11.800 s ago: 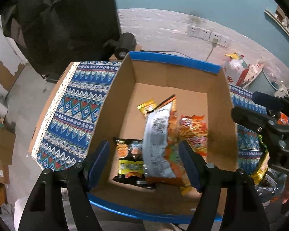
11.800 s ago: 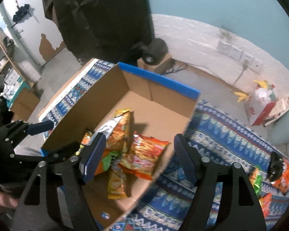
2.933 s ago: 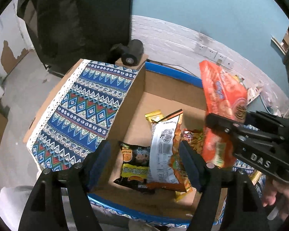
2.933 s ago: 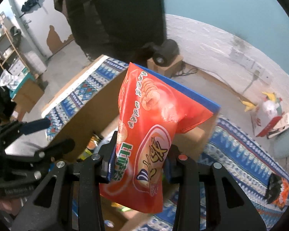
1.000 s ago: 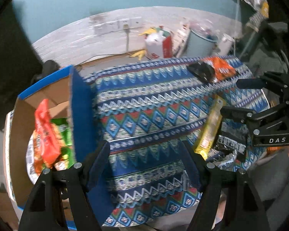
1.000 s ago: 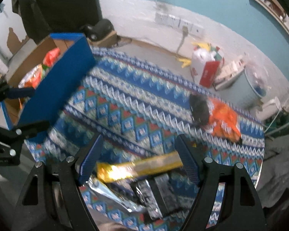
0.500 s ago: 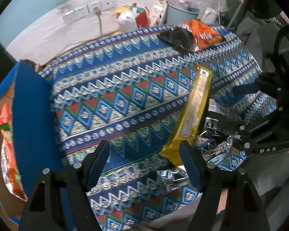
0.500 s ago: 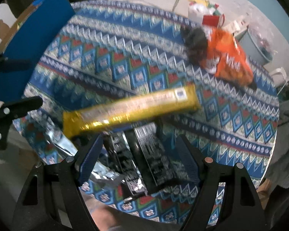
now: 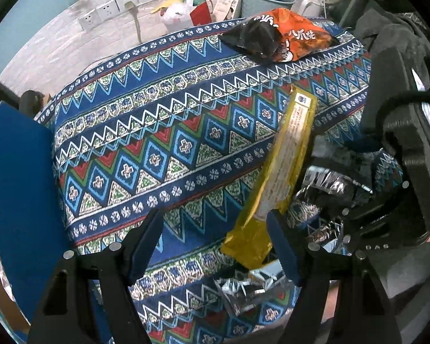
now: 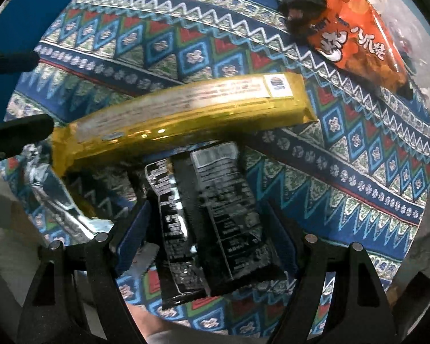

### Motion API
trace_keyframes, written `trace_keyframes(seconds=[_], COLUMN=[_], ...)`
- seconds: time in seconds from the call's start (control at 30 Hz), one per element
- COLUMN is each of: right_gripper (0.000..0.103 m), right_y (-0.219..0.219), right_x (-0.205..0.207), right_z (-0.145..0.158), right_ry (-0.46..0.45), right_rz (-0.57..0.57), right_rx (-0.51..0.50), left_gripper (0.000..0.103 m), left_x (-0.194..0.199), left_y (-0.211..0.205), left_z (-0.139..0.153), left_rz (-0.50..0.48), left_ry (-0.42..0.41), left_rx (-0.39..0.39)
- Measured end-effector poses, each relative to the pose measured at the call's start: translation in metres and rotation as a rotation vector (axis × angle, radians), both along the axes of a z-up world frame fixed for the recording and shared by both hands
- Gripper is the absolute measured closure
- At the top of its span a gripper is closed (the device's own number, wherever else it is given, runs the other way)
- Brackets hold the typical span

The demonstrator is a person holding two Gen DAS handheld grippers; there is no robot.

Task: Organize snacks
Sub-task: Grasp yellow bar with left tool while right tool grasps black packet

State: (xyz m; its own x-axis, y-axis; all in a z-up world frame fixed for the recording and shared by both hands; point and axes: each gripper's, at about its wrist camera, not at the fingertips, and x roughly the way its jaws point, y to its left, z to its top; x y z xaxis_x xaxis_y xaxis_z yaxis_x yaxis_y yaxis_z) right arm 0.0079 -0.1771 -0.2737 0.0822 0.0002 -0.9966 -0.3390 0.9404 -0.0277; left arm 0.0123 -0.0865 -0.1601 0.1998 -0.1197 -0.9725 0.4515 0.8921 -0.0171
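Right hand-held gripper (image 10: 206,235) spread wide, blue pads straddling a black snack packet (image 10: 215,218) but not yet pinching it; packet lying flat on the patterned cloth of the desk (image 10: 186,54), long axis running roughly six to twelve o'clock; just beyond, toward twelve o'clock, a long yellow packet (image 10: 186,109) lying crosswise, its underside overlapping the black packet's far end; crumpled silver wrapper (image 10: 51,189) at nine o'clock; orange chip bag (image 10: 355,43) well apart at one o'clock. Left hand-held gripper (image 9: 212,243) likewise parted and carrying nothing, hovering near the yellow packet's near end (image 9: 278,172), right pad close beside it; blue-edged cardboard box (image 9: 20,200) at nine o'clock, already holding snacks judging by the slivers of colour at its edge. Judged step: picking the next loose snack for the box. Next move seemingly calls for closing squarely across the black packet's width, then lifting clear without dragging the overlapping yellow packet; slick film likely to slip under a shallow pinch.
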Motion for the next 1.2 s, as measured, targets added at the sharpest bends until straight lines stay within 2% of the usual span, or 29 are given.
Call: trace_keyframes(seconds=[0.17,0.4,0.53,0.6,0.77,0.9,1.07,1.13,1.2], right_gripper=[0.025,0.032,0.032,0.026,0.024,0.024,0.024,0.024,0.024], right_y=[-0.024,-0.069,-0.101,-0.114,-0.135,-0.119,-0.111,-0.116,-0.113], right_x=[0.012,0.028,0.037,0.038,0.037,0.023,0.021,0.023,0.026], right_z=[-0.001,0.003,0.004,0.004,0.016,0.031,0.02,0.009,0.004], right_ry=[-0.023,-0.082,-0.108,-0.105,-0.124,-0.117,-0.093,-0.092,-0.09], right_rz=[-0.092,-0.244,-0.35,-0.393,-0.377,-0.342,-0.324,-0.328,-0.338], right_rx=[-0.01,0.007,0.022,0.047,0.043,0.021,0.014,0.013,0.017], left_gripper=[0.027,0.027,0.027,0.027,0.027,0.027,0.028,0.034,0.055], left_x=[0.012,0.025,0.029,0.03,0.032,0.033,0.036,0.037,0.036], left_y=[-0.008,-0.028,-0.044,-0.051,-0.069,-0.078,-0.083,-0.085,-0.086], left_z=[-0.008,-0.007,-0.008,-0.01,-0.021,-0.033,-0.048,-0.051,-0.053], left_rz=[0.022,0.021,-0.006,-0.022,-0.064,-0.084,-0.093,-0.1,-0.105], left_ry=[0.015,0.015,0.009,0.005,0.007,0.007,0.011,0.013,0.012], left_rx=[-0.009,-0.061,-0.08,-0.081,-0.077,-0.039,-0.005,-0.016,-0.026])
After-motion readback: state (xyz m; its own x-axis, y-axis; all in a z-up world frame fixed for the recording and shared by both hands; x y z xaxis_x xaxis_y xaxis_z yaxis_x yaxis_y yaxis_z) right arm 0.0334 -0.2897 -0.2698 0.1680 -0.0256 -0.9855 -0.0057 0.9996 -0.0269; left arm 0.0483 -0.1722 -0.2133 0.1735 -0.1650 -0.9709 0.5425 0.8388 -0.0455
